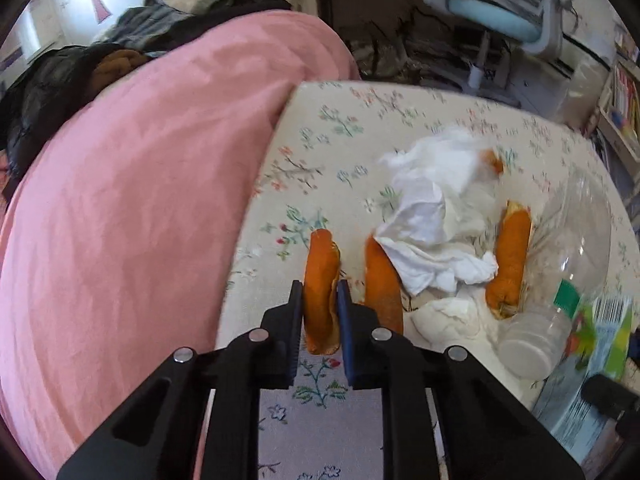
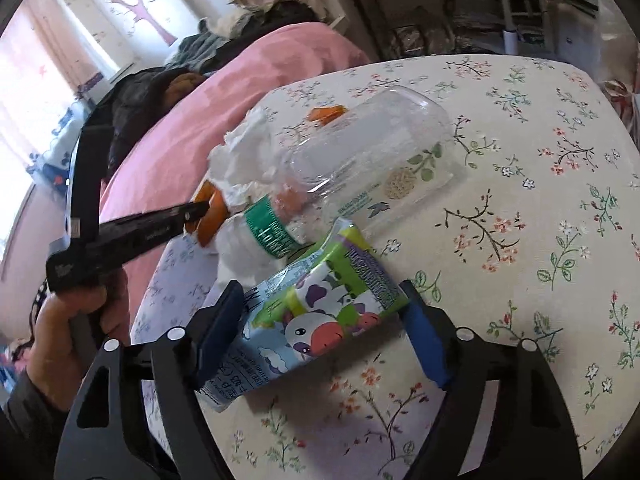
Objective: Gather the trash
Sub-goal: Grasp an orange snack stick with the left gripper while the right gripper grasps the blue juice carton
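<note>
Trash heap on floral worktop (image 2: 520, 184), near edge beside pink bed (image 1: 140, 200). Left tool (image 1: 320, 292): clamped on orange peel strip (image 1: 320, 276), standing on edge. Right tool (image 2: 320, 316): apart, straddling crumpled drink carton (image 2: 316, 312), pads apparently not yet pressing. Loose nearby: clear plastic bottle (image 2: 372, 148), white tissue wad (image 1: 432, 216), two more peel pieces (image 1: 508, 256). Risks, judged: thin peel tearing or slipping under pinch; carton squirting out of uneven closure; bottle rolling if nudged; tissue snagging, dragging peel along.
</note>
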